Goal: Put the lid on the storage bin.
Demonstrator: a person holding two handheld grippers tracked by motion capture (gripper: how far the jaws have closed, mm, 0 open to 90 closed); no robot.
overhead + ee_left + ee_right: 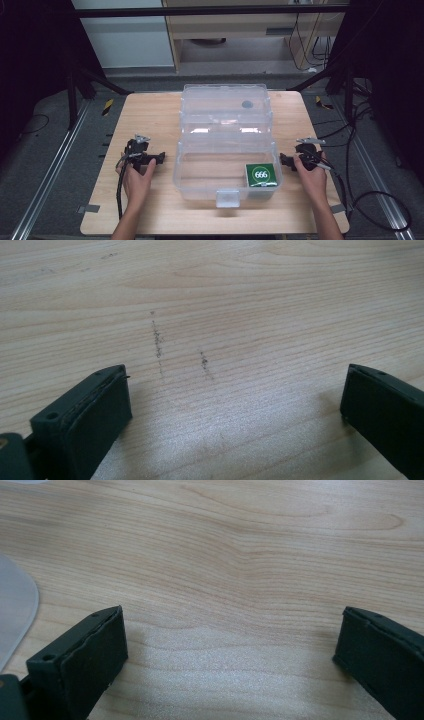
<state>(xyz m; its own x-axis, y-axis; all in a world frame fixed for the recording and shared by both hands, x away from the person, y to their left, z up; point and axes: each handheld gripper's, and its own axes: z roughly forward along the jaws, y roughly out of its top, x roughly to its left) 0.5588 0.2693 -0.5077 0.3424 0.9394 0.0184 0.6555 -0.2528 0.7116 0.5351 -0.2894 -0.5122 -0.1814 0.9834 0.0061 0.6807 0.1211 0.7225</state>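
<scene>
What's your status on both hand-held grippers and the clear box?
Left hand-held gripper open, empty, left of clear box. Right hand-held gripper open, empty, at its right. Box lid up, green pack inside. Nothing in the way.

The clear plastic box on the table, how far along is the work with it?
Done: the clear box stands open, lid tipped back, a green packet inside its right front corner. In hand: nothing; the left claw and right claw rest open on the table either side. Left: probably closing the lid.

"666" on green packet [261, 175]
</scene>
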